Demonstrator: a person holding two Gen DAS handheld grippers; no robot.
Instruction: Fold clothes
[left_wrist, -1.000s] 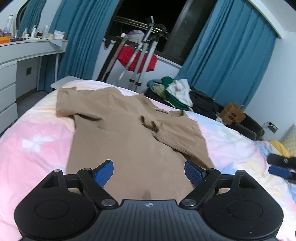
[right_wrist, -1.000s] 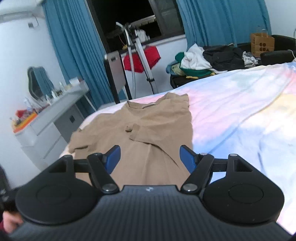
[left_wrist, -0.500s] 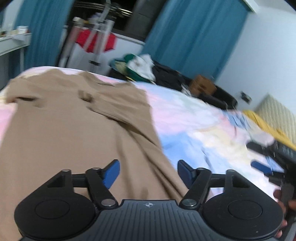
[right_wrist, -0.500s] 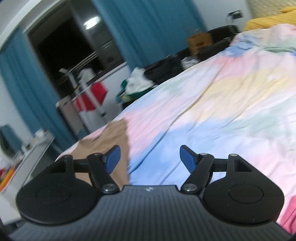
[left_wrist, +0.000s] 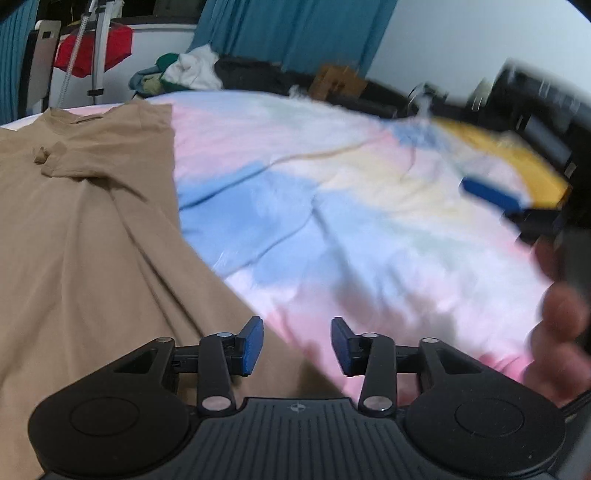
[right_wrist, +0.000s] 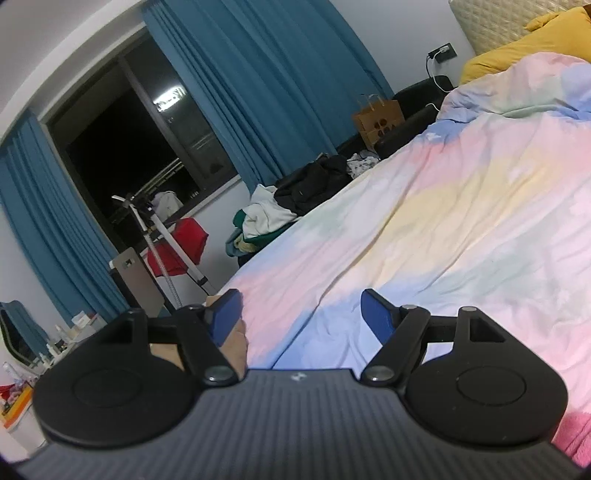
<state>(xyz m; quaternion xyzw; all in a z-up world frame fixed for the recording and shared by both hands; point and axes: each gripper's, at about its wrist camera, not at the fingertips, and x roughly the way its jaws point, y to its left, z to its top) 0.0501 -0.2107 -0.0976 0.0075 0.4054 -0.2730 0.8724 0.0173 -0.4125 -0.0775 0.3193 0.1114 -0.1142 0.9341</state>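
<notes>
We found the left gripper (left_wrist: 296, 345) with fingers apart, empty, poised over the tan shirt's (left_wrist: 88, 229) right edge. The right gripper (right_wrist: 301, 319) stood wider apart, holding nothing, above the pastel duvet (right_wrist: 461, 229). The shirt lay flat on the duvet, collar toward the laundry pile (left_wrist: 184, 72), long axis running away from us.

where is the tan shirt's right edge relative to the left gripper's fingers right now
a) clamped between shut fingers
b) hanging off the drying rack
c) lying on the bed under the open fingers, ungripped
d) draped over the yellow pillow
c: the left gripper is open above the tan shirt, whose edge runs flat across the pastel duvet beneath the gap.
</notes>
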